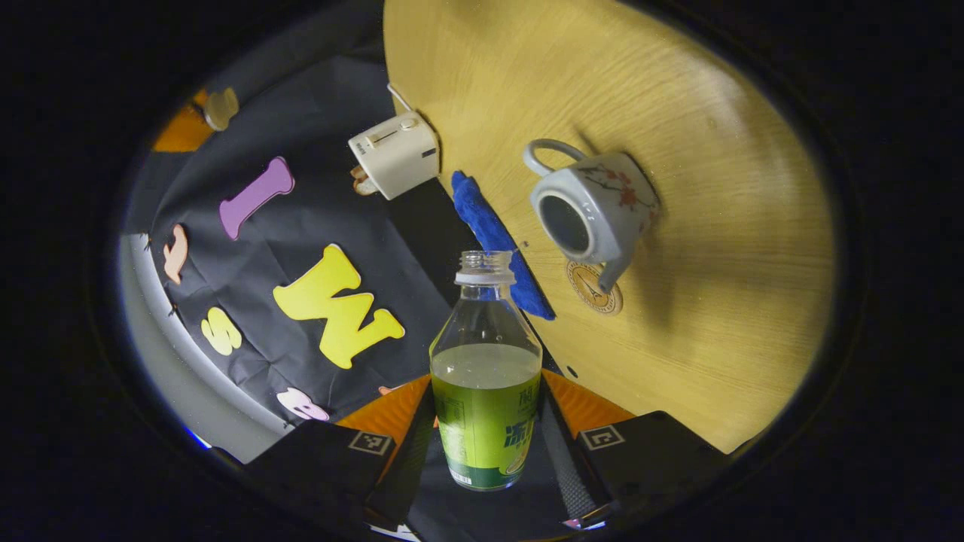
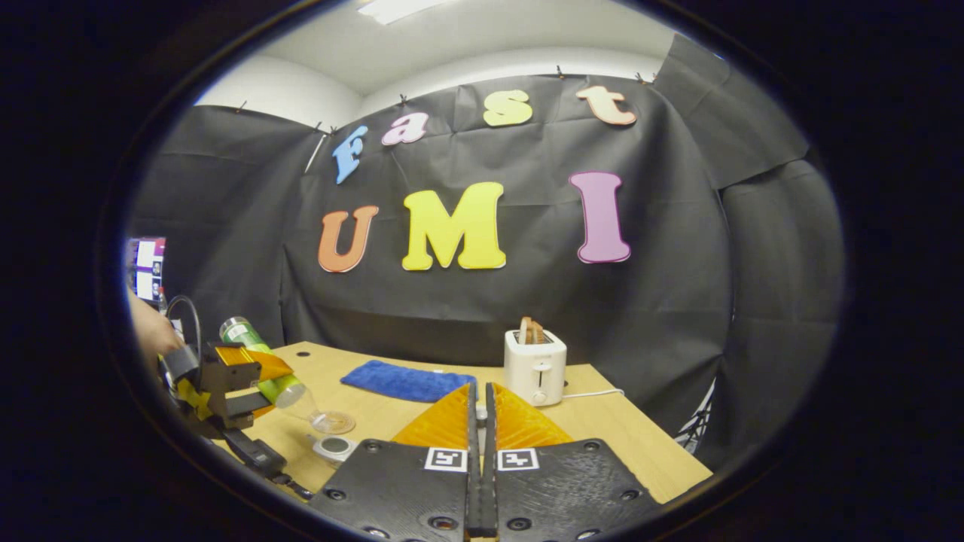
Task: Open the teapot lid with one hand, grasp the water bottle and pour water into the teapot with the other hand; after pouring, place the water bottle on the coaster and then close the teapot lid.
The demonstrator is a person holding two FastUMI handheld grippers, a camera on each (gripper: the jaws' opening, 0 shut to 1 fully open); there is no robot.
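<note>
In the left gripper view my left gripper [image 1: 486,410] is shut on the water bottle [image 1: 486,376], an uncapped clear bottle with a green label and liquid in its lower half. Beyond its mouth stands the white flowered teapot [image 1: 595,207], lidless, its dark opening showing. The round coaster [image 1: 595,290] lies under its spout. The right gripper view shows the left gripper [image 2: 226,391] tilting the bottle [image 2: 263,361] neck-down over the teapot [image 2: 335,449]. My right gripper [image 2: 480,399] hangs above the table, fingers pressed together.
A blue cloth [image 1: 497,241] lies near the wooden table's [image 1: 715,301] back edge, with a white toaster [image 1: 395,154] beside it. In the right gripper view the cloth [image 2: 407,380] and toaster [image 2: 535,365] sit before the black wall. A hand [image 2: 151,331] holds the left gripper.
</note>
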